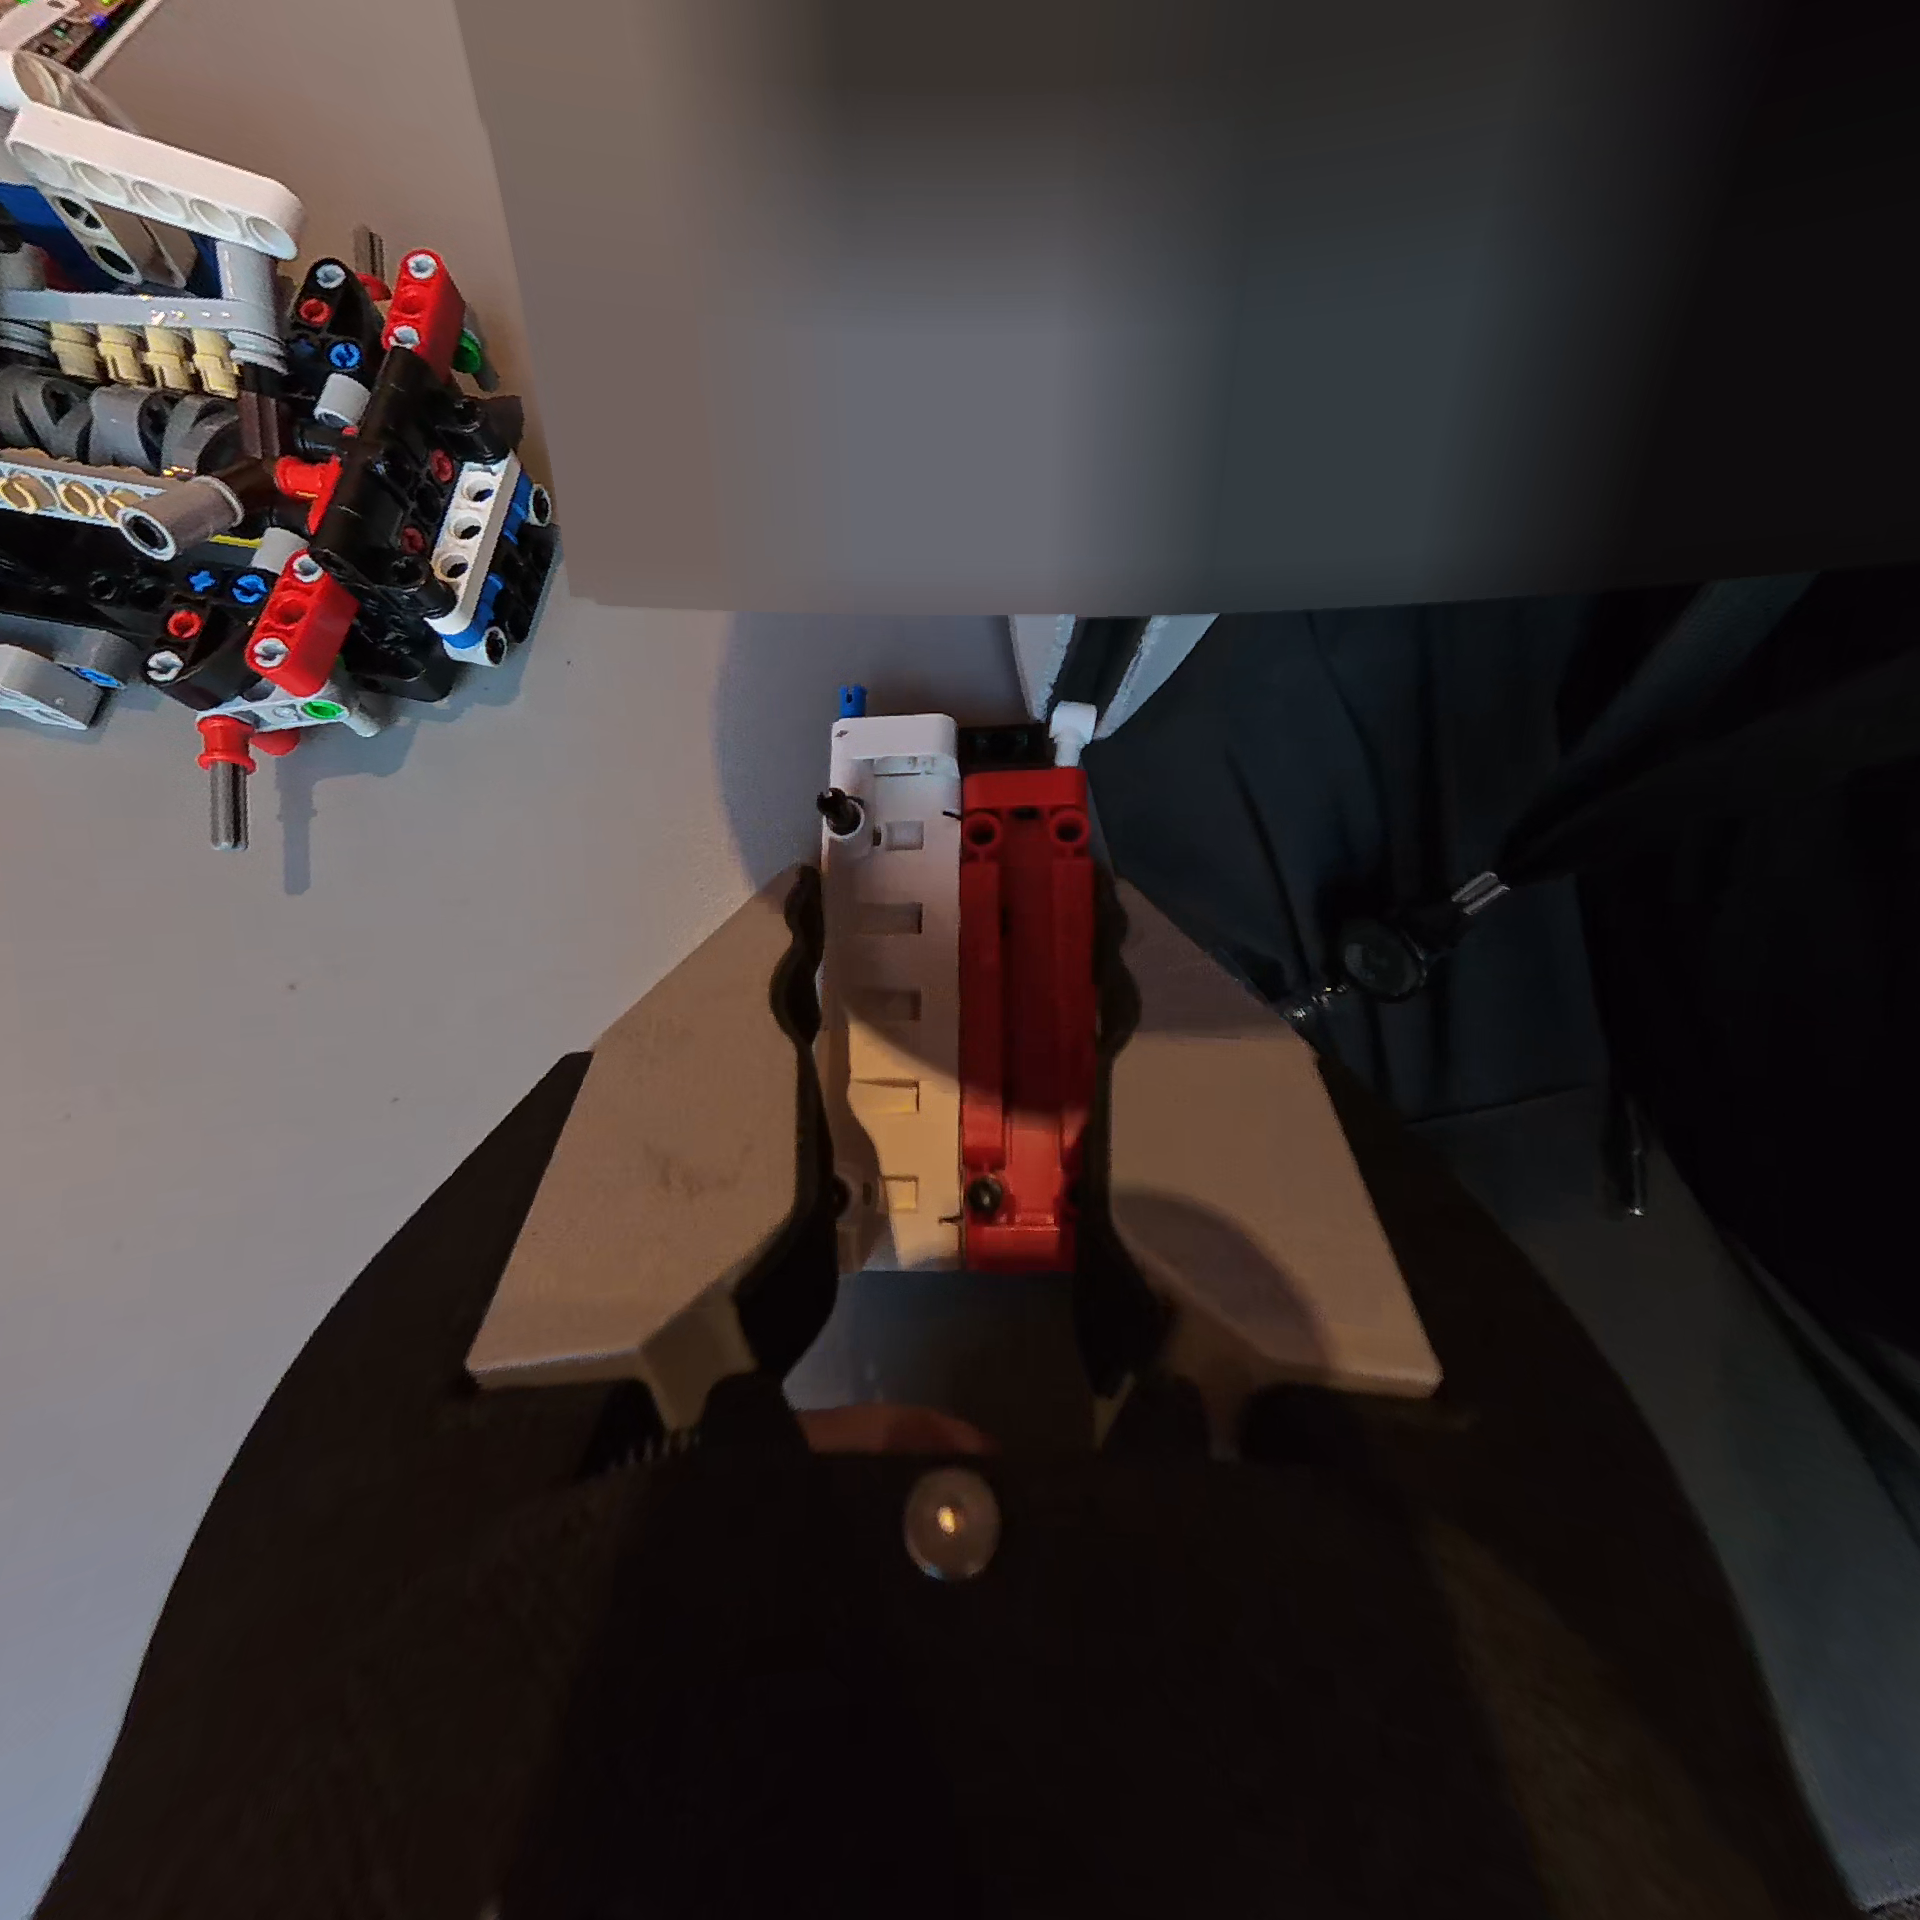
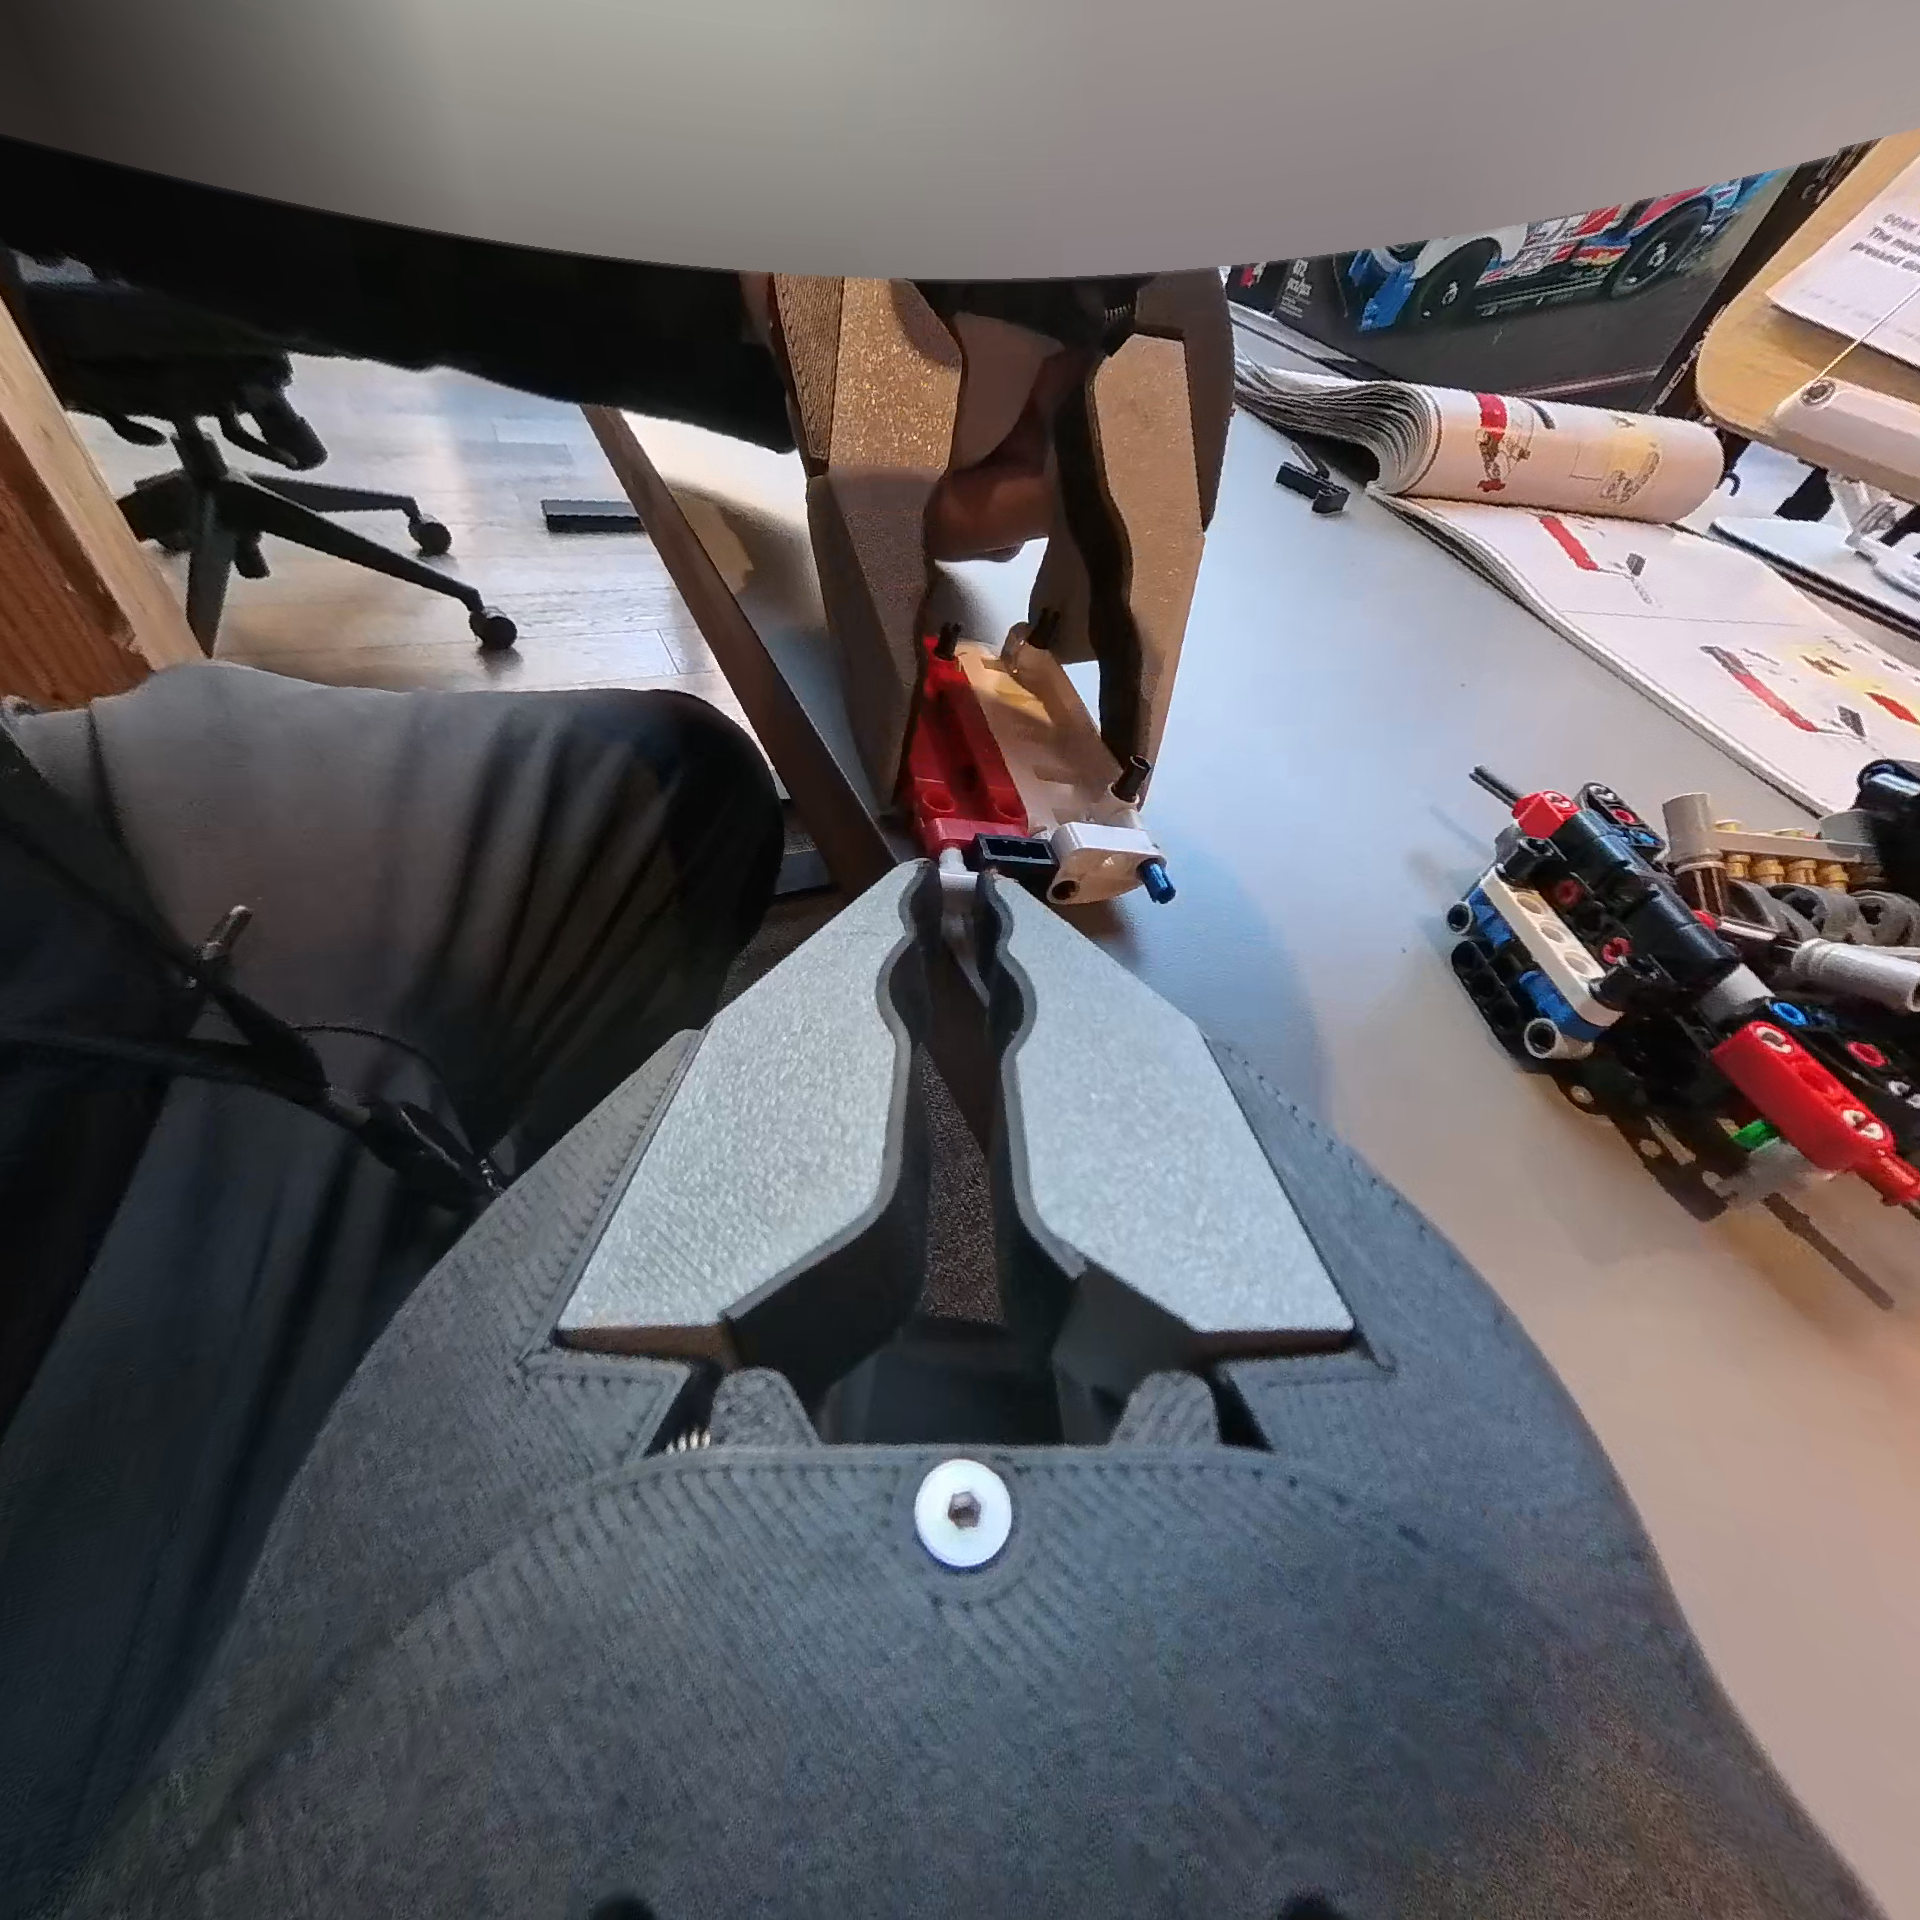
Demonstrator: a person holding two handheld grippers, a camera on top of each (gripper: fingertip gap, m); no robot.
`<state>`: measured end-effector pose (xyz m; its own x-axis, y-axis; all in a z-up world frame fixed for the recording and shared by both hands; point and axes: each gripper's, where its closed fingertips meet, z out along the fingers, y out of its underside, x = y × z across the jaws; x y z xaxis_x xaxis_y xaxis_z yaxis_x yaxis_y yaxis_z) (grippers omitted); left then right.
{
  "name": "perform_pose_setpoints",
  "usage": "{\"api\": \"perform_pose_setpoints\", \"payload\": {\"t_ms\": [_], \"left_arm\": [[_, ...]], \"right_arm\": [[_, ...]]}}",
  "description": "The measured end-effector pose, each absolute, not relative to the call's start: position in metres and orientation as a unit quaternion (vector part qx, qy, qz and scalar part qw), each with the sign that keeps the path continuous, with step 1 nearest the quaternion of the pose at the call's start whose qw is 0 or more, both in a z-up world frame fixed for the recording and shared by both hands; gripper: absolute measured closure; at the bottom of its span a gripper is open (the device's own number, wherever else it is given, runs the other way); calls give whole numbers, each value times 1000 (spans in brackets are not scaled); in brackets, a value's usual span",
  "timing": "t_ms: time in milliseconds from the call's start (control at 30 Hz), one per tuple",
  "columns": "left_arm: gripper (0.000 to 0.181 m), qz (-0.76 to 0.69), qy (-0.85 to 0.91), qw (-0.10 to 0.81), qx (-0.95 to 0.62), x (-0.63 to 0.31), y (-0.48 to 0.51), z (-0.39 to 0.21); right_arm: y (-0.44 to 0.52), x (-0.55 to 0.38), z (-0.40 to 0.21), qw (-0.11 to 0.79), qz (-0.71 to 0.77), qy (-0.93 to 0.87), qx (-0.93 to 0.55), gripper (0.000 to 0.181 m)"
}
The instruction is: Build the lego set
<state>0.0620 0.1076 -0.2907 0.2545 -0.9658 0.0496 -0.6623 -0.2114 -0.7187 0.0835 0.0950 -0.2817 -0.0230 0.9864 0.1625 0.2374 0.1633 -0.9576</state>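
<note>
While the left gripper [image 1: 956,914] clamps the red-and-white panel [image 1: 961,997], the right gripper [image 2: 961,894] pinches its half-hidden white pin [image 2: 954,868].

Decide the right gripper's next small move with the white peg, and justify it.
Probably push straight in. The right gripper pinches the white peg at the end of the red-and-white panel, which the left gripper clamps steady.
</note>
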Motion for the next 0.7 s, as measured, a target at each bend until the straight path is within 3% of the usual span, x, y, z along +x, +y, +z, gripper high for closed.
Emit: {"api": "perform_pose_setpoints", "payload": {"t_ms": [700], "left_arm": [[131,-269,576,288,-716,58,106,-291]], "right_arm": [[91,78,-281,484,409,-585,-506,178]]}}
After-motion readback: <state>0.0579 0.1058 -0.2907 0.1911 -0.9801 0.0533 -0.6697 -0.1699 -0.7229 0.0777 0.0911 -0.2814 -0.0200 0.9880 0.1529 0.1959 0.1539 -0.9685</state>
